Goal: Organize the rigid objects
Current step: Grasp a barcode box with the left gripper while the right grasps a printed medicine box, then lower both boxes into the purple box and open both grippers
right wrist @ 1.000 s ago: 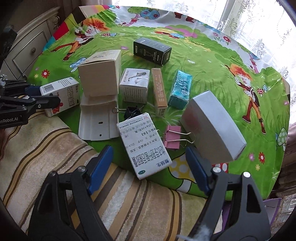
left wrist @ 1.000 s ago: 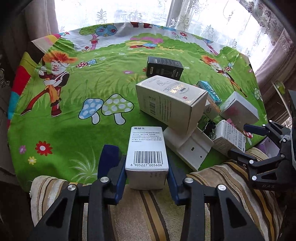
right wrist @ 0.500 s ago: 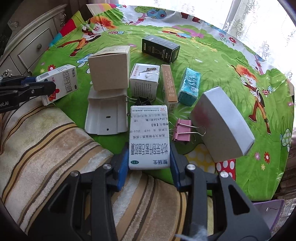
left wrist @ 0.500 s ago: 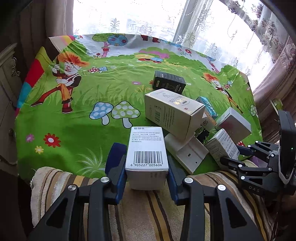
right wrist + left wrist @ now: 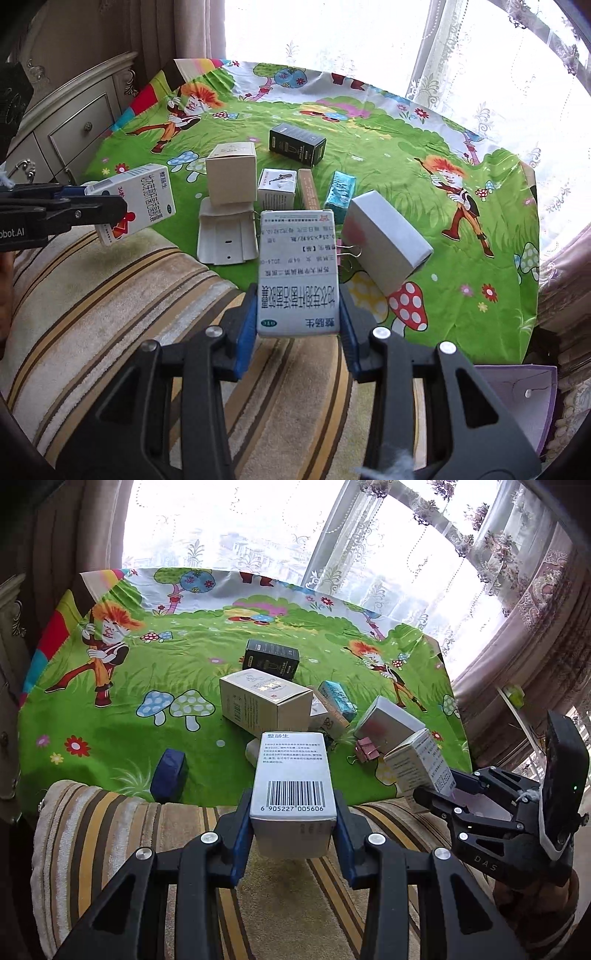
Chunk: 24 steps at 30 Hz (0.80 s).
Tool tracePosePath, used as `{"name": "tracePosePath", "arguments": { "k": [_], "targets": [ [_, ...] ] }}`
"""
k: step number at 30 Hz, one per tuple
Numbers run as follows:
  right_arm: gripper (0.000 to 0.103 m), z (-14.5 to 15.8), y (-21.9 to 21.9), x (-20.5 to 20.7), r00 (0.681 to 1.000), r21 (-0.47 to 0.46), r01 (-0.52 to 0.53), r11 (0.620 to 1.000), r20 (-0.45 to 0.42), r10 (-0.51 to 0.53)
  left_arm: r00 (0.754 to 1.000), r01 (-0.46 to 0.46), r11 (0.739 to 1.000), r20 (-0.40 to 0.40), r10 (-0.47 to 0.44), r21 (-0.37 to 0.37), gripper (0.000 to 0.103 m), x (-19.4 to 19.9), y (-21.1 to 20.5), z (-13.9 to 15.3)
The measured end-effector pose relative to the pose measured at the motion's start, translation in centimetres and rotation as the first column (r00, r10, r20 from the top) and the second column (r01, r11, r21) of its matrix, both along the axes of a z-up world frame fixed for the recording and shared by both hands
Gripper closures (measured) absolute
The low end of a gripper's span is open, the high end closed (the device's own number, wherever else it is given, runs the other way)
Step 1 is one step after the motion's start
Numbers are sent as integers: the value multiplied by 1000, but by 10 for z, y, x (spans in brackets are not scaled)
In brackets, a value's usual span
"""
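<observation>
My left gripper [image 5: 293, 825] is shut on a white medicine box with a barcode [image 5: 293, 775], held above the striped cushion at the table's near edge; it also shows in the right wrist view [image 5: 136, 199]. My right gripper [image 5: 297, 325] is shut on a matching white medicine box [image 5: 297, 273], also lifted; it shows at the right of the left wrist view [image 5: 421, 764]. On the green cartoon tablecloth [image 5: 129, 672] lie a beige box [image 5: 231, 177], a black box [image 5: 297, 144], a small white box [image 5: 277, 186], a teal packet [image 5: 340, 192] and a grey-white box [image 5: 388, 240].
A flat white plastic piece [image 5: 225, 240] lies in front of the beige box. A pink binder clip [image 5: 365, 751] lies by the grey-white box. A dark blue block [image 5: 168, 775] sits near the cushion [image 5: 110, 295]. A dresser [image 5: 62, 125] stands left; curtained windows stand behind.
My right gripper closed on the white medicine box and lifted it off the table. Both grippers rose and drew back, each with its box.
</observation>
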State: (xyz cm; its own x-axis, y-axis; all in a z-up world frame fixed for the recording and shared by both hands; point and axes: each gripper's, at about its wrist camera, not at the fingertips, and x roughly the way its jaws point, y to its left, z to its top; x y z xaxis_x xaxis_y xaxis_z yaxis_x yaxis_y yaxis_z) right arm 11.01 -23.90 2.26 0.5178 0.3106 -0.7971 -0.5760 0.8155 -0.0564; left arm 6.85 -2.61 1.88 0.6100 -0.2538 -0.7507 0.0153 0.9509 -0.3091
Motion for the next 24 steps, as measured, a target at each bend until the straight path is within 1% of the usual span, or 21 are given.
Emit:
{"name": "tracePosePath", "arguments": {
  "k": [5,12,19,24],
  "targets": [
    [59,8,-26,-18,998,23,59,998,-7,-59,995,103,994,18,-103,-20,63,-8,-38,7],
    [59,9,-76,-38,985,87,169,982,-48,-166,977,214,974,18,-213,-67,63,-13,-77,9],
    [59,8,-123,-53,965,118,260,958,-69,-254,944,329,940,17,-329,-88,63,-15,-119,10],
    [59,6,-164,-58,937,124,347,929,-78,-340,915,402,910,11,-403,-99,63,-17,-150,10]
  ]
}}
